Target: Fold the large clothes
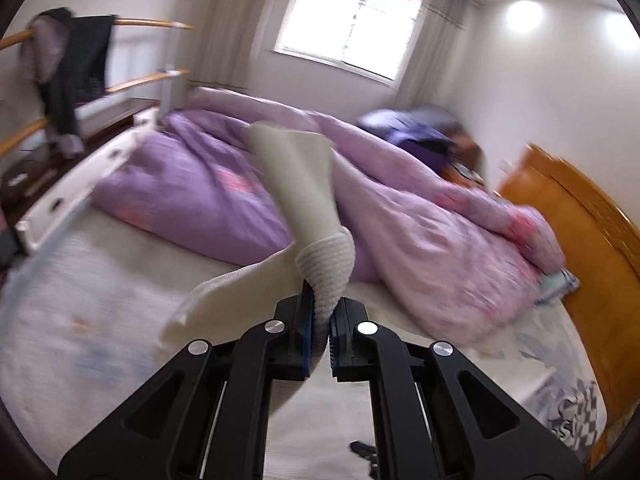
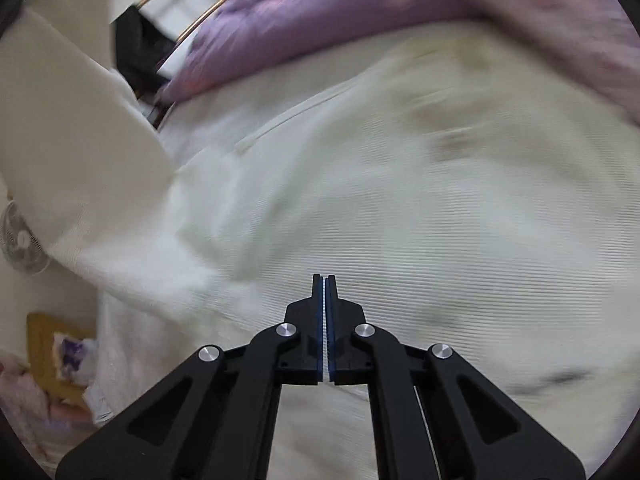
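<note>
A cream-white ribbed garment [image 2: 360, 208] lies spread on the bed in the right wrist view, with a raised seam running across it. My left gripper [image 1: 320, 320] is shut on the garment's ribbed cuff [image 1: 326, 264] and holds the sleeve [image 1: 296, 184] up above the bed; the sleeve also shows at the left of the right wrist view [image 2: 68, 136]. My right gripper [image 2: 324, 308] is shut with nothing between its pads and hovers over the garment's body.
A crumpled purple and pink duvet [image 1: 224, 184] lies across the far half of the bed. A wooden headboard [image 1: 580, 216] stands at the right. A rail with dark clothes [image 1: 76, 76] stands at the left. A fan [image 2: 20, 240] shows beyond the bed's edge.
</note>
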Demonstrator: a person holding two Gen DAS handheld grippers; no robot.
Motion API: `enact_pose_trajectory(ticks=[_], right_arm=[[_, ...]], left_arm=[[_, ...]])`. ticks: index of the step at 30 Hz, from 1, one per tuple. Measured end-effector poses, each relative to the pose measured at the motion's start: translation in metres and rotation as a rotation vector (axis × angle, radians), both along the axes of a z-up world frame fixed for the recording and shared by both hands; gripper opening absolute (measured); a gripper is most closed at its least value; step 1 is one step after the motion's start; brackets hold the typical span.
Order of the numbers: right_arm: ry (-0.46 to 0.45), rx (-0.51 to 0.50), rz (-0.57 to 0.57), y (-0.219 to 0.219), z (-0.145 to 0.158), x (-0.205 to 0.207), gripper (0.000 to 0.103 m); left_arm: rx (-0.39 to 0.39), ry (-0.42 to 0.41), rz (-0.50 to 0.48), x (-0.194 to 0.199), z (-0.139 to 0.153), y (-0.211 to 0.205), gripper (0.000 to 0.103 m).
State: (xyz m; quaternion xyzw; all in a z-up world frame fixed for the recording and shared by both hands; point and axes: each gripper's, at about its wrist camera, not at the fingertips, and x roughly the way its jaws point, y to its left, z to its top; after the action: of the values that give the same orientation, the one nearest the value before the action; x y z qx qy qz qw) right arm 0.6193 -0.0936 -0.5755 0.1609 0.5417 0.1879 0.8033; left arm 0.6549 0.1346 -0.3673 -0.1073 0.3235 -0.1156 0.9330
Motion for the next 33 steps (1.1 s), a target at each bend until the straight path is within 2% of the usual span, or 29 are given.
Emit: enact_pose_trajectory(ticks=[2,3,5,9,12,13,16,18,20,21,24,25,27,29,32,33], right_arm=[[-0.020,-0.056,-0.056,-0.064,0.012,-0.012,0.001],[-0.026,-0.096,-0.086,-0.099,0.018,-0.018,0.001],[-0.032,-0.148,-0.150,-0.160,0.027,-0.032,0.001],[-0.002,-0.257,-0.297,-0.279,0.024,-0.058,0.001],[0.020,-0.268,-0.412,-0.349,0.017,-0.078,0.004],[0.031,-0.262,-0.443,-0.366,0.016,-0.080,0.005],[0.062,-0.214,-0.566,-0.429,0.012,-0.089,0.005],[0.092,-0.165,-0.647,-0.459,0.010,-0.094,0.009],[0.122,-0.151,-0.719,-0.484,0.008,-0.097,0.015],[0.130,-0.144,-0.745,-0.492,0.011,-0.096,0.020],[0.180,-0.093,-0.847,-0.529,0.002,-0.090,0.048],[0.192,-0.093,-0.862,-0.535,0.001,-0.085,0.050],[0.217,-0.058,-0.911,-0.552,-0.006,-0.084,0.051],[0.260,-0.010,-0.967,-0.569,-0.015,-0.085,0.051],[0.285,0.028,-1.021,-0.584,-0.028,-0.082,0.051],[0.298,0.043,-1.033,-0.589,-0.035,-0.079,0.051]], left_arm=[[0.041,0.019,-0.058,0.004,-0.028,-0.069,0.006],[0.059,0.054,-0.079,0.007,-0.046,-0.102,0.006],[0.026,0.122,-0.114,0.010,-0.079,-0.145,0.006],[0.067,0.253,-0.188,0.008,-0.162,-0.237,0.006],[0.099,0.353,-0.204,-0.002,-0.214,-0.271,0.006],[0.137,0.370,-0.216,-0.010,-0.229,-0.284,0.007],[0.207,0.412,-0.228,-0.028,-0.253,-0.311,0.008],[0.228,0.448,-0.215,-0.033,-0.259,-0.314,0.012],[0.206,0.501,-0.195,-0.037,-0.267,-0.312,0.016],[0.193,0.535,-0.180,-0.036,-0.265,-0.312,0.018],[0.181,0.555,-0.149,-0.037,-0.249,-0.309,0.023],[0.182,0.554,-0.143,-0.039,-0.244,-0.308,0.027],[0.177,0.521,-0.122,-0.044,-0.230,-0.308,0.088],[0.204,0.395,-0.079,-0.056,-0.210,-0.311,0.091],[0.200,0.375,-0.177,-0.054,-0.202,-0.321,0.092],[0.209,0.381,-0.151,-0.051,-0.205,-0.319,0.092]])
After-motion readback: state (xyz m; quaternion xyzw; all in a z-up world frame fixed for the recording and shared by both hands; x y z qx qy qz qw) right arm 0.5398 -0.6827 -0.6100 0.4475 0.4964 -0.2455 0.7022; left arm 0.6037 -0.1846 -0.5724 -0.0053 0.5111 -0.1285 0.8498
